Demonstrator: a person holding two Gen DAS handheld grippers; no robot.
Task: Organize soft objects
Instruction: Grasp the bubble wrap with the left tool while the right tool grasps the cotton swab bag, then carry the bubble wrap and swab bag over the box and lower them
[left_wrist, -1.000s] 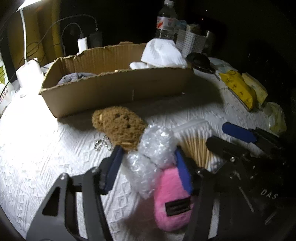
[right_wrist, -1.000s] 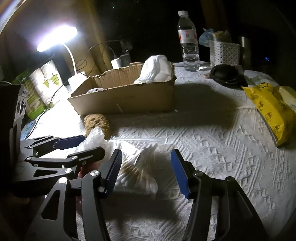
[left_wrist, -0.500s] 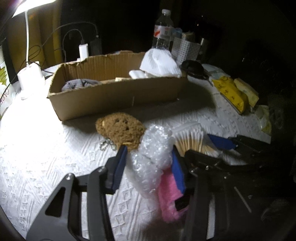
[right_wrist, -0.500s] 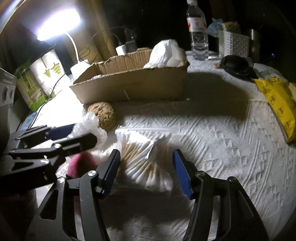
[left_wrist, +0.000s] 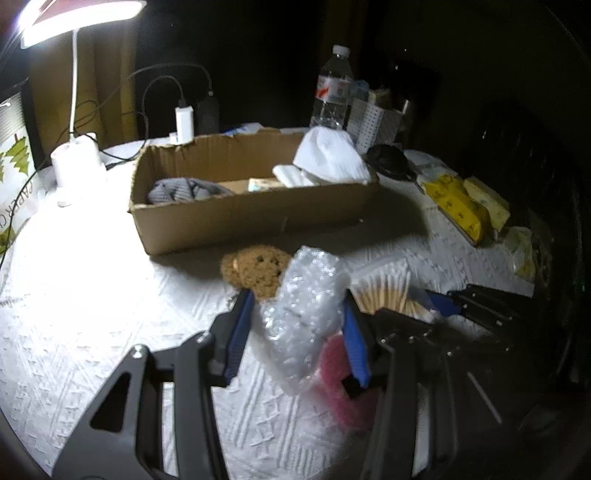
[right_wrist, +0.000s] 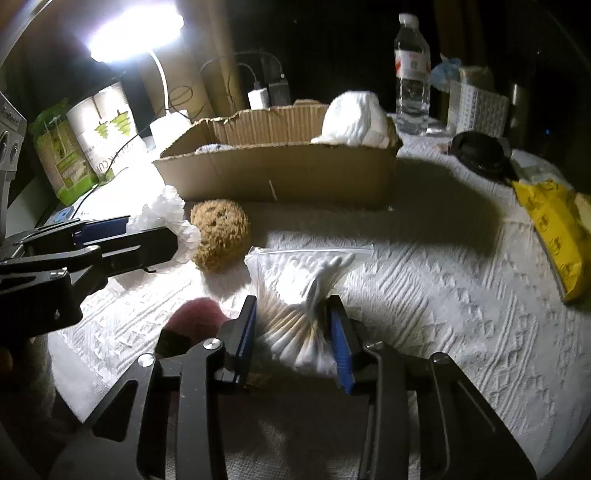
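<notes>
My left gripper (left_wrist: 297, 328) is shut on a wad of bubble wrap (left_wrist: 304, 306) and holds it above the white cloth; it also shows in the right wrist view (right_wrist: 162, 218). My right gripper (right_wrist: 291, 328) is shut on a clear bag of cotton swabs (right_wrist: 295, 291), also seen in the left wrist view (left_wrist: 384, 288). A brown sponge-like bear (left_wrist: 256, 271) (right_wrist: 219, 236) lies in front of the cardboard box (left_wrist: 255, 218) (right_wrist: 280, 173). A pink plush (left_wrist: 340, 380) (right_wrist: 195, 314) lies under the left gripper. The box holds a white cloth bundle (left_wrist: 330, 155) and grey fabric (left_wrist: 184, 190).
A lamp base (left_wrist: 75, 162) and chargers stand at the back left, a water bottle (left_wrist: 332, 92) and white basket (right_wrist: 476, 107) behind the box. A black object (right_wrist: 480, 151) and yellow packets (right_wrist: 554, 225) lie at right. Green-printed packs (right_wrist: 85, 147) stand at left.
My left gripper has lifted the bubble wrap off the pink plush. My right gripper has moved forward and closed on the cotton swab bag.
</notes>
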